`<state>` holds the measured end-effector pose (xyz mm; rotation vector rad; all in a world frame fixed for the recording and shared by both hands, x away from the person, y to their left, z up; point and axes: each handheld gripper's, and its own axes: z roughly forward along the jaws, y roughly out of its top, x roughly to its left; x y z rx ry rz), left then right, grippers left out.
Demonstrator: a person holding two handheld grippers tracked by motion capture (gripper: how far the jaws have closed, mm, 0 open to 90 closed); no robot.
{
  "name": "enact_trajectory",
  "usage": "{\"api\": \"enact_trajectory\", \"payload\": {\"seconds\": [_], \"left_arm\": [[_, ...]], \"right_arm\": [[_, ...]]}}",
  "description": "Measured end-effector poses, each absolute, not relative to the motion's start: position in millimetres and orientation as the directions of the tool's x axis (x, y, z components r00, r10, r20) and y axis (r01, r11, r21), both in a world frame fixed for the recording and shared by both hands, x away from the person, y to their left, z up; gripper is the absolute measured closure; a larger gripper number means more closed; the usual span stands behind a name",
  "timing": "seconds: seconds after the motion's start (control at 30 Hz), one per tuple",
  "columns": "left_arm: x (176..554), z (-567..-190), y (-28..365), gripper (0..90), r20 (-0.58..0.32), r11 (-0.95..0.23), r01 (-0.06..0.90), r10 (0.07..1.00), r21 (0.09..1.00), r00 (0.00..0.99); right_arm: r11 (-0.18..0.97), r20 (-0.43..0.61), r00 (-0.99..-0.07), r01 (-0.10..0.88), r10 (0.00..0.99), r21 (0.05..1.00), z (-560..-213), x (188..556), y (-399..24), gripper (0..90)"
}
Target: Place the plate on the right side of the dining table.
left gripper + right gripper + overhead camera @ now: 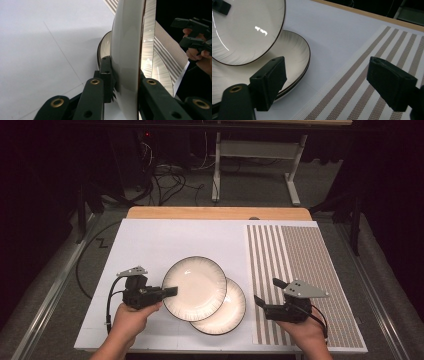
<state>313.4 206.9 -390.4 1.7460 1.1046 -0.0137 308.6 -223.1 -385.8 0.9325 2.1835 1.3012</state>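
Observation:
My left gripper (pixel 171 291) is shut on the left rim of a cream plate with a dark edge (pixel 195 287), which is lifted and overlaps a second matching plate (pixel 227 312) lying on the white sheet. In the left gripper view the held plate (pixel 126 45) stands edge-on between the jaws, with the lower plate (pixel 160 72) behind it. My right gripper (pixel 269 291) hangs open over the striped placemat, right of both plates and apart from them. The right gripper view has both plates at the left: the held plate (pixel 244 32) above the lower plate (pixel 292 57).
A brown and white striped placemat (pixel 300 275) covers the right part of the table. The white sheet (pixel 160 240) covers the left and middle. The wooden table edge (pixel 215 213) runs along the far side, with cables and a desk frame on the floor beyond.

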Motion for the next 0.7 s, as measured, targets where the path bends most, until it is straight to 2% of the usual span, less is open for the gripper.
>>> {"api": "enact_trajectory", "payload": {"seconds": [0.27, 0.53, 0.7], "left_arm": [[302.4, -389.4, 204.3, 78.9, -0.381, -0.082, 0.57, 0.665, 0.818, 0.643], [296.9, -392.7, 207.3, 78.3, -0.342, -0.086, 0.521, 0.663, 0.849, 0.666], [293.3, -392.9, 208.1, 78.2, -0.306, -0.096, 0.485, 0.665, 0.869, 0.681]], "right_arm": [[0.298, -0.014, -0.661, 0.32, 0.75, 0.899, -383.4, 306.3, -232.4, 9.7], [0.289, -0.013, -0.656, 0.314, 0.755, 0.904, -384.9, 304.6, -234.3, 1.4], [0.283, -0.011, -0.654, 0.312, 0.756, 0.907, -386.0, 301.3, -231.7, 1.1]]}}
